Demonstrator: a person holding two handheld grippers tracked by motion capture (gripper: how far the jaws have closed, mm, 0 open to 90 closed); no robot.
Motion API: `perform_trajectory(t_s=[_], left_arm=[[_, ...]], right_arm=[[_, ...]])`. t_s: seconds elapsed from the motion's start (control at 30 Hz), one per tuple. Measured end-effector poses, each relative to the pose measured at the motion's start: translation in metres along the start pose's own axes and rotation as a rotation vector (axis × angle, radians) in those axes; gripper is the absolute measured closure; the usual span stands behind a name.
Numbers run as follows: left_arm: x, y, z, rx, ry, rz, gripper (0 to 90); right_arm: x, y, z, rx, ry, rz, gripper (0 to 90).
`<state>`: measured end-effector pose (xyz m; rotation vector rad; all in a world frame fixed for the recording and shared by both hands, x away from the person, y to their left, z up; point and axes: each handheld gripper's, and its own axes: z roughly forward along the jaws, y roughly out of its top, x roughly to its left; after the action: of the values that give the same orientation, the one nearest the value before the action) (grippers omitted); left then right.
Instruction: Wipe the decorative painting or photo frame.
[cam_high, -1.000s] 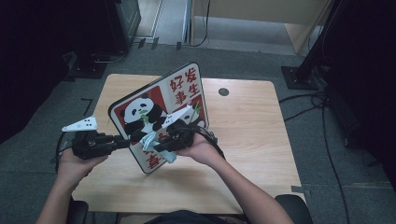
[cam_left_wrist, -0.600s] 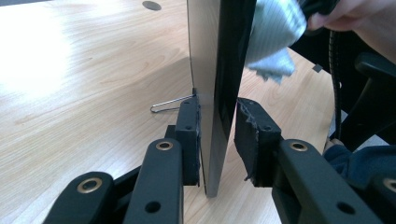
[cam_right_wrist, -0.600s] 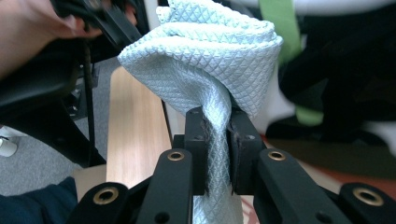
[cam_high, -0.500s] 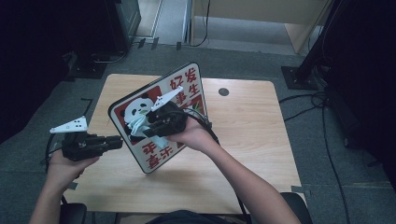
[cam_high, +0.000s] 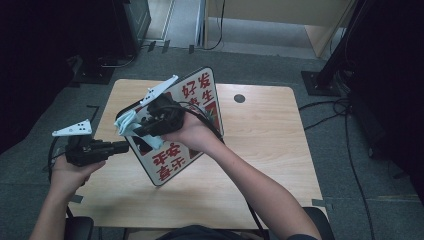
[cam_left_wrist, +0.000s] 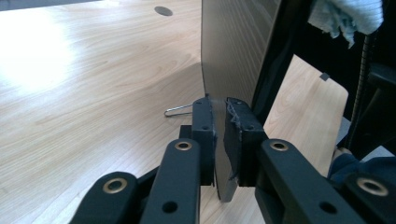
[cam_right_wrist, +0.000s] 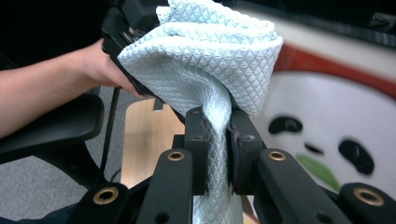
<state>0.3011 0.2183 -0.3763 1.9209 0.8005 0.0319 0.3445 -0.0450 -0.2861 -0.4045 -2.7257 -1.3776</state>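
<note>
A sign board (cam_high: 172, 160) with a panda and red characters stands tilted on the wooden table (cam_high: 260, 150). My left gripper (cam_high: 127, 146) is at its lower left edge; its jaws have just been closing and now pinch the board's thin edge (cam_left_wrist: 219, 154). My right gripper (cam_high: 142, 129) is shut on a light blue cloth (cam_high: 127, 122) and holds it against the board's upper left part. In the right gripper view the cloth (cam_right_wrist: 210, 51) bunches above the jaws (cam_right_wrist: 217, 135), with the panda face (cam_right_wrist: 327, 121) just behind.
A thin wire stand (cam_left_wrist: 180, 110) pokes out at the board's foot. A round cable hole (cam_high: 239, 98) sits at the table's far side. Dark stands and cables (cam_high: 345, 105) lie on the floor to the right, and a chair (cam_right_wrist: 51, 126) is near the person.
My right gripper has carried the cloth up and left over the board's face, from its lower middle to its upper left. The left gripper has stayed at the board's edge.
</note>
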Motion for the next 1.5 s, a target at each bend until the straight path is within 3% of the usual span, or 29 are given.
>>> perform_trajectory(t_s=[0.2,0.4,0.73,1.5], left_arm=[[0.001,0.005,0.006,0.000,-0.010,0.023,82.5],[0.002,0.008,0.009,-0.003,-0.034,0.033,83.0],[0.001,0.010,0.010,-0.006,-0.038,0.042,84.2],[-0.002,0.010,0.010,-0.007,-0.033,0.056,85.0]], right_arm=[[0.004,0.009,0.002,-0.005,-0.003,-0.004,80.5],[0.002,0.002,0.008,0.005,-0.006,0.006,80.5],[0.000,-0.010,0.013,0.015,-0.003,0.012,80.5],[-0.003,-0.063,0.038,0.064,0.039,0.013,80.4]])
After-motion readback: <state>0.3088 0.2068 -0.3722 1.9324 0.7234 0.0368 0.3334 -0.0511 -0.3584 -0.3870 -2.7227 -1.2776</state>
